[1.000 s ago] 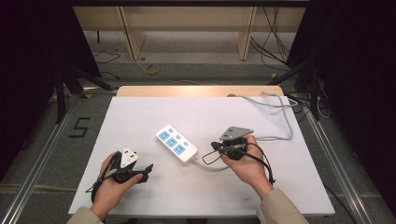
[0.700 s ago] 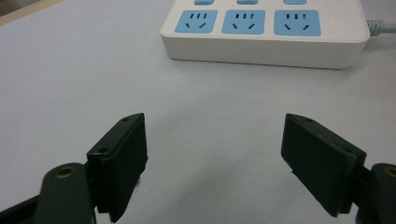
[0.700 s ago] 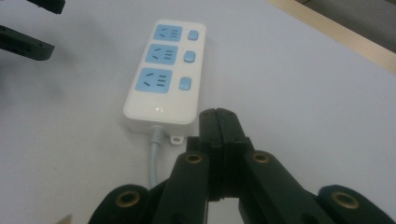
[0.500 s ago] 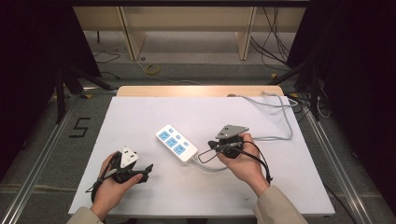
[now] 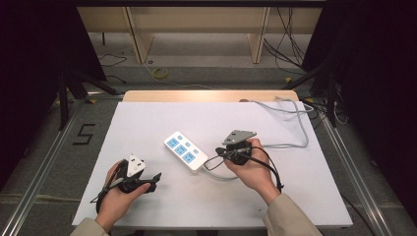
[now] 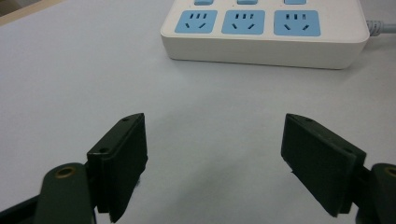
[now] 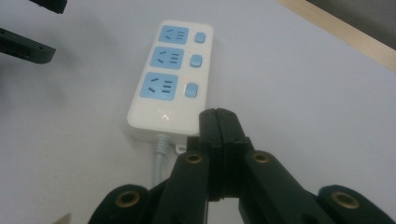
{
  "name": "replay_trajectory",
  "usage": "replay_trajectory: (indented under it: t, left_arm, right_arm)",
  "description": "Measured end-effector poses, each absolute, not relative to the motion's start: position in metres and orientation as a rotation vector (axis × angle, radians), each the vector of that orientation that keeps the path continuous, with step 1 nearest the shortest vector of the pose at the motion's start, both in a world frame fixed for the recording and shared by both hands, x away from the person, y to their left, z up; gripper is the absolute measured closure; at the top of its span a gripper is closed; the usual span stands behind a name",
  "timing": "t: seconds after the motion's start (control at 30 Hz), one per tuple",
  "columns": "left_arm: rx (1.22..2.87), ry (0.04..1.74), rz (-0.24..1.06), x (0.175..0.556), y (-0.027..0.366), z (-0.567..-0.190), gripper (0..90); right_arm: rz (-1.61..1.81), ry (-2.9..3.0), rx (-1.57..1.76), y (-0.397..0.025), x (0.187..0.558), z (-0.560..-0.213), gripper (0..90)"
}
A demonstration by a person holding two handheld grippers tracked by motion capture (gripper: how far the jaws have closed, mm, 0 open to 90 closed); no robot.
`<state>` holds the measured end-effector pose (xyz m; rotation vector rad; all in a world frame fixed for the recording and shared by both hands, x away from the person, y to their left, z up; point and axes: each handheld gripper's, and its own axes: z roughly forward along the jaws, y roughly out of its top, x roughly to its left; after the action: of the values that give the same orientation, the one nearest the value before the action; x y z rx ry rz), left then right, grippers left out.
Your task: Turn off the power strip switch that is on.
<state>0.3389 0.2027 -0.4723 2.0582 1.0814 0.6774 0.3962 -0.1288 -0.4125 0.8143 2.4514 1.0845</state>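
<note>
With its jaws closed on nothing, the right hand-held gripper point(image 7: 218, 122) could shove the power strip point(image 5: 185, 151) left toward the wide-open left hand-held gripper point(image 6: 215, 161).

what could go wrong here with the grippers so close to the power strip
The right gripper, shut, sits right at the power strip's cord end; a push could snag the cord or slide the loose strip. The left gripper is open and low over the table, so its jaws could scrape.
</note>
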Motion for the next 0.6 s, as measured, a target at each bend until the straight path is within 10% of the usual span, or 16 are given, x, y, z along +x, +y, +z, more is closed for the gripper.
replay_trajectory:
  t: [0.6]
  left_arm:
    - [2.058, 1.08, 0.677, 0.339, 0.203, -0.472, 22.5]
  right_arm:
    - [1.07, 2.474, 0.792, -0.116, 0.404, -0.411, 90.0]
